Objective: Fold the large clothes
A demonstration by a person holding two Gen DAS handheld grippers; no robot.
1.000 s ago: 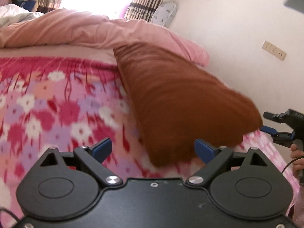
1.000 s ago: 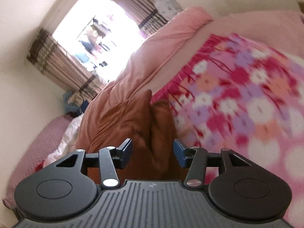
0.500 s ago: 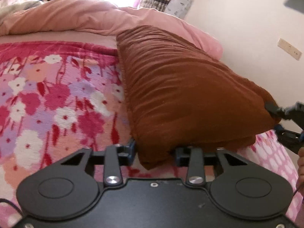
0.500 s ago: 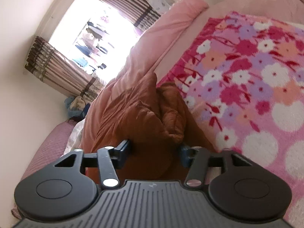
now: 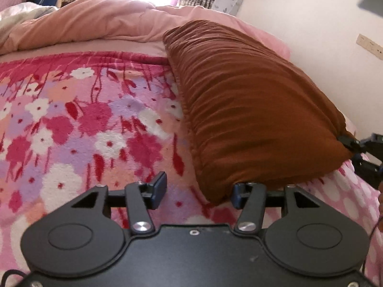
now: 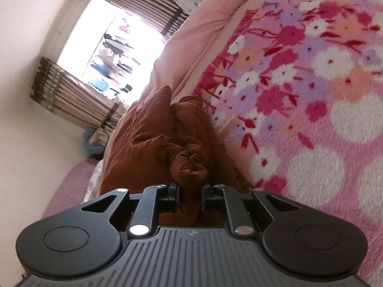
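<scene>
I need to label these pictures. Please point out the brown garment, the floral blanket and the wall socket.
brown garment (image 5: pixel 251 110), left wrist view, middle of its ribbed top.
floral blanket (image 5: pixel 79 129), left wrist view, bare patterned part.
wall socket (image 5: pixel 369 46), left wrist view, plate centre.

Garment (image 5: pixel 251 110) lies on blanket (image 5: pixel 83 131), ahead-right of left gripper (image 5: pixel 198 191); its near corner sits between the fingers. Quilt (image 5: pixel 95 28) behind. Right gripper (image 6: pixel 190 195) at garment's far right corner, bunched fabric between fingers.

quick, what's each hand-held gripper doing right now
Left hand-held gripper: open, holding nothing, a corner of the brown garment lies between its fingers.
Right hand-held gripper: closed on a bunched corner of the brown garment.
</scene>
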